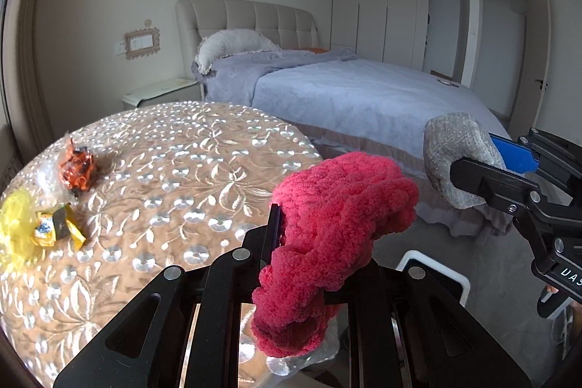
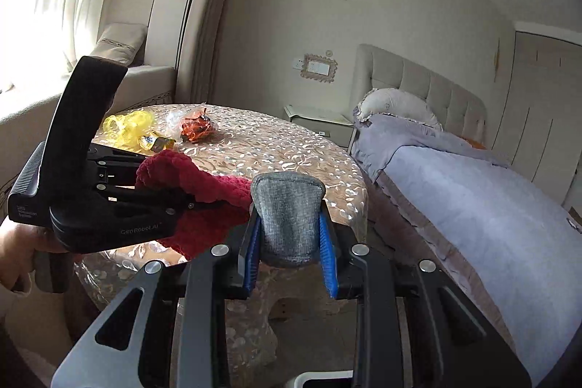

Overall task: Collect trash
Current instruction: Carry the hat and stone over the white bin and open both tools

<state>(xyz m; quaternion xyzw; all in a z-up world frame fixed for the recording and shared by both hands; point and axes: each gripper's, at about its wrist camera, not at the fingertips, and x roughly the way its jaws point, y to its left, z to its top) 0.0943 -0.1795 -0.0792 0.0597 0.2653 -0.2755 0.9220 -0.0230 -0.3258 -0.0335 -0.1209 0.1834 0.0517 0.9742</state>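
Note:
My left gripper is shut on a fluffy pink-red cloth, held over the near right edge of the round table. My right gripper has its blue pads shut on a grey sock. Both show in the right wrist view, the left gripper with the red cloth just left of the sock. At the table's far side lie an orange wrapper, yellow plastic, a yellow-black snack wrapper and clear plastic.
A bed with a lilac cover stands close behind the table, with a narrow floor gap between them. A white nightstand sits by the headboard. The white rim of a bin shows on the floor under the grippers. A window seat runs behind the table.

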